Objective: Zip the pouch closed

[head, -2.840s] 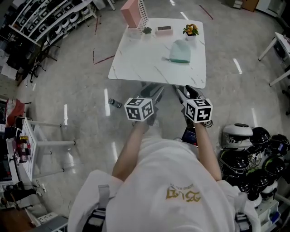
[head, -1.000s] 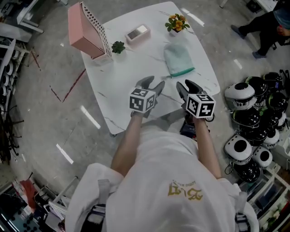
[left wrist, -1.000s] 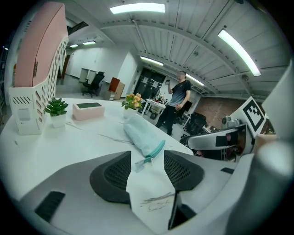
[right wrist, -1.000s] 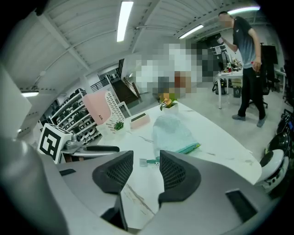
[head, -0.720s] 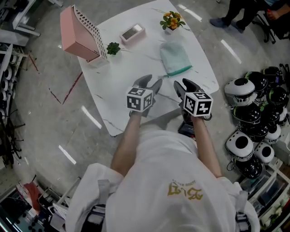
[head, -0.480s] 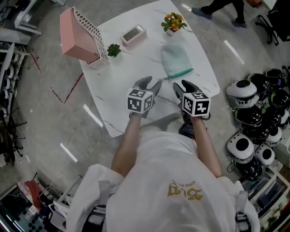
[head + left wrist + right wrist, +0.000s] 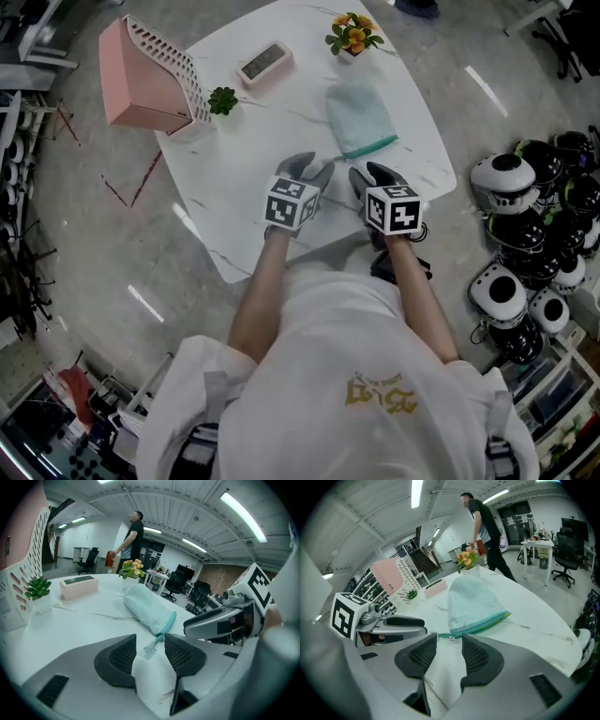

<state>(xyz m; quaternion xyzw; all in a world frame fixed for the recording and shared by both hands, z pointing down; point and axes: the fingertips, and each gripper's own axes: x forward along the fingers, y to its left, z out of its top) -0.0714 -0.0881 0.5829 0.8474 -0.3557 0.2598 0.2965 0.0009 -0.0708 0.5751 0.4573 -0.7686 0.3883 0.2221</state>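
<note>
A mint-green pouch [image 7: 361,114] lies flat on the white marble table [image 7: 234,178], with its teal zipper edge [image 7: 372,145] facing me. Both grippers hover over the table's near edge, just short of that zipper edge and apart from it. My left gripper [image 7: 312,169] is open; its jaws have just been closing a little, with nothing pressed between them. In the left gripper view the zipper's loose tail [image 7: 153,645] lies just beyond the left gripper [image 7: 149,649]. My right gripper [image 7: 370,173] is open too. The right gripper [image 7: 449,651] points at the small zipper pull [image 7: 451,638].
A pink perforated organiser [image 7: 145,80], a small green plant [image 7: 222,99], a pink box [image 7: 262,62] and a flower pot [image 7: 352,36] stand at the table's far side. Several helmets [image 7: 525,197] lie on the floor at the right. A person [image 7: 485,522] walks behind the table.
Both grippers have sunk toward the table and come nearer the pouch's zipper edge. The person at the head view's top right has left that view.
</note>
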